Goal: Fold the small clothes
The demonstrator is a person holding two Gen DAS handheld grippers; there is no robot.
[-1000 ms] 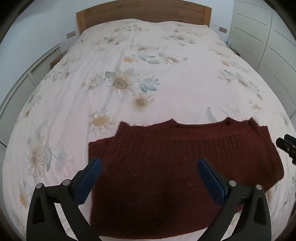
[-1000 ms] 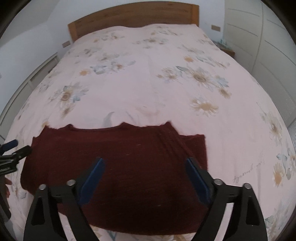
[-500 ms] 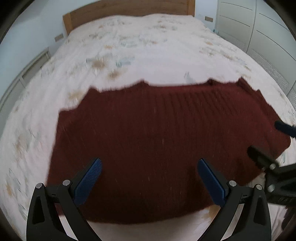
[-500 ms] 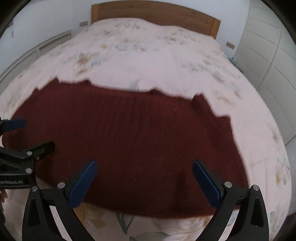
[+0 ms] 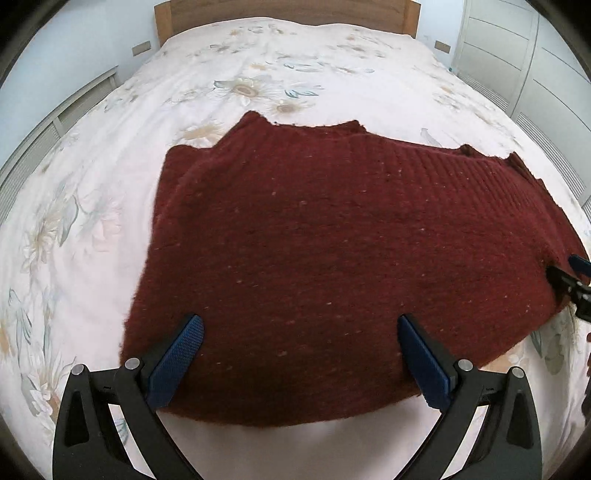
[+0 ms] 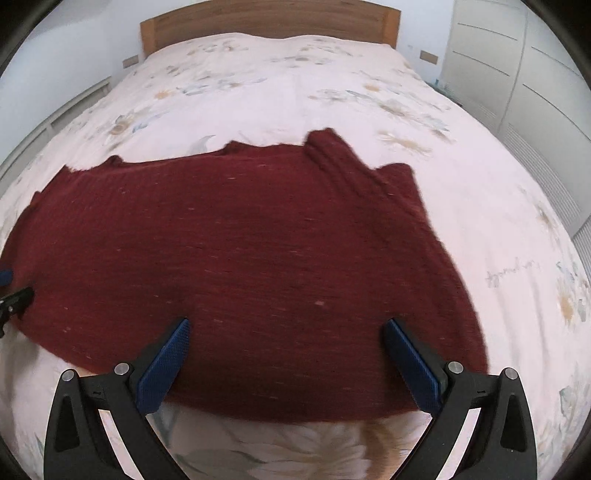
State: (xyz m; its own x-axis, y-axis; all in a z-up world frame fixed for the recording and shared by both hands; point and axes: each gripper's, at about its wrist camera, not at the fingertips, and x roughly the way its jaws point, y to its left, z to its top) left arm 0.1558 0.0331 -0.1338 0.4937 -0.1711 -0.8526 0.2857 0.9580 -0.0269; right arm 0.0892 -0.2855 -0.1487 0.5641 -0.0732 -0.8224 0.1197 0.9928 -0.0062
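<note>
A dark red knitted sweater (image 5: 332, 251) lies flat on the bed, its near hem towards me; it also shows in the right wrist view (image 6: 243, 266). My left gripper (image 5: 301, 354) is open and empty, its blue pads over the sweater's near left part. My right gripper (image 6: 286, 356) is open and empty, over the sweater's near right part. The right gripper's tip shows at the far right edge of the left wrist view (image 5: 570, 280), at the sweater's side. The left gripper's tip shows at the left edge of the right wrist view (image 6: 14, 295).
The bed has a pale floral duvet (image 5: 295, 74) and a wooden headboard (image 6: 269, 18). White wardrobe doors (image 6: 517, 74) stand on the right, a low white panel (image 5: 55, 125) on the left.
Both grippers have come down and forward towards the sweater's near hem, so the sweater fills more of each view. Both stay open.
</note>
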